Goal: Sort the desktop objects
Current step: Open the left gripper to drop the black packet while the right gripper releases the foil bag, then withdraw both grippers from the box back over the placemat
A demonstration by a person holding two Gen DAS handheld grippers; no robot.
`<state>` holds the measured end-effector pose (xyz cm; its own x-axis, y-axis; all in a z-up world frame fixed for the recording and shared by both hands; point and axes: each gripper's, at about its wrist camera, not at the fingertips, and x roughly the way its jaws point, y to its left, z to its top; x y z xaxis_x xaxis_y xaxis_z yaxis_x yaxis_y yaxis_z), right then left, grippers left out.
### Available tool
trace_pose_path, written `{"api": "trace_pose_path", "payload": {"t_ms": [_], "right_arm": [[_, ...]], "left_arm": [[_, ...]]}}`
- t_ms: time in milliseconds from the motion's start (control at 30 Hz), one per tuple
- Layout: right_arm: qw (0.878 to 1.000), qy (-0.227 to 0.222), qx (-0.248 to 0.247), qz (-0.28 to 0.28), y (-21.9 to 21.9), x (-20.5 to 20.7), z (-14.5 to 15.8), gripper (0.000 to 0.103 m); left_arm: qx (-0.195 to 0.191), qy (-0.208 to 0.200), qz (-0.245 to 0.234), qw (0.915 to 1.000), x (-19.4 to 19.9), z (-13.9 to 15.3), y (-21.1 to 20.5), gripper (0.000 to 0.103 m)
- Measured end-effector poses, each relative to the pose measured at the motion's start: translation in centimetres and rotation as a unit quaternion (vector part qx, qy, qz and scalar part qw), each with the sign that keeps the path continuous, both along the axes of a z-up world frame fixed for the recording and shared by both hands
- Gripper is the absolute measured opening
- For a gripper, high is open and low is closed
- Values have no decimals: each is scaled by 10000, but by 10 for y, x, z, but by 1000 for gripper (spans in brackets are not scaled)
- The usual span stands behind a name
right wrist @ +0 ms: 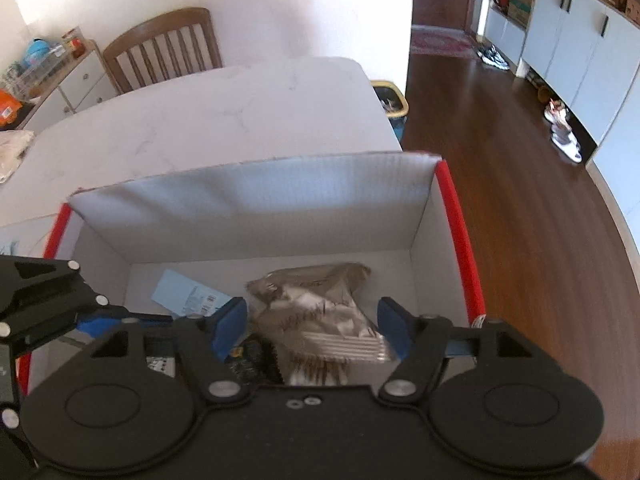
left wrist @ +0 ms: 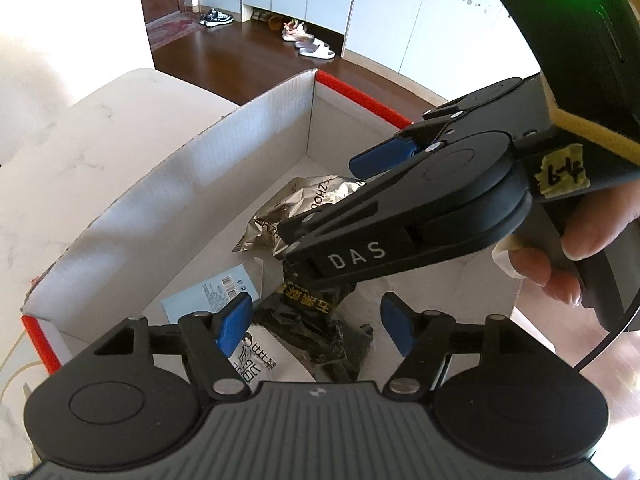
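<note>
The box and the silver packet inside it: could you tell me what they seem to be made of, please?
The box looks like corrugated cardboard, matte white inside with red outer faces; fine ribbing shows along its wall. The silver packet seems to be metallised plastic film, glossy and crinkled, catching bright reflections.

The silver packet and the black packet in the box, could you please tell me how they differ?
The silver packet is shiny and lies farther back in the box; the black packet is dark, with gold lettering, and lies nearer the left gripper. The silver packet looks puffier, the black packet flatter. Both are crumpled and lie loose on the box floor.
</note>
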<state>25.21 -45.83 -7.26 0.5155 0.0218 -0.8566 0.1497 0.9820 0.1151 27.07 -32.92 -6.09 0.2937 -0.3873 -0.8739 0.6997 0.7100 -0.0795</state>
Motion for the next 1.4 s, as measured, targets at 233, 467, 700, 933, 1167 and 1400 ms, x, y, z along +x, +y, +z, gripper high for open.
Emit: {"api": "trace_pose_path", "payload": {"t_ms": [233,467,700,933,1167,1400], "right_arm": [[9999,-146,27,19,3,-10,17,72],[9994,-326,76,19,5,-28,35,72],[9989,-471,48,21,15,-45,51,72],[9982,-597,26,1,26,-61,64,72],[9976,-688,10,-43,43,-77,74,72],[9969,-774,41,-106,64,-90,82,73]], "left_arm": [[-141,-50,28,9999,-14,12,9,70],[-288,-112,64,9995,-24,23,25,70],[-388,-182,69,9991,-37,34,37,70],[-478,-267,63,9985,-51,46,57,70],[-573,-312,75,9978,-63,55,78,70],[-690,-340,88,9970,-76,64,105,74]]}}
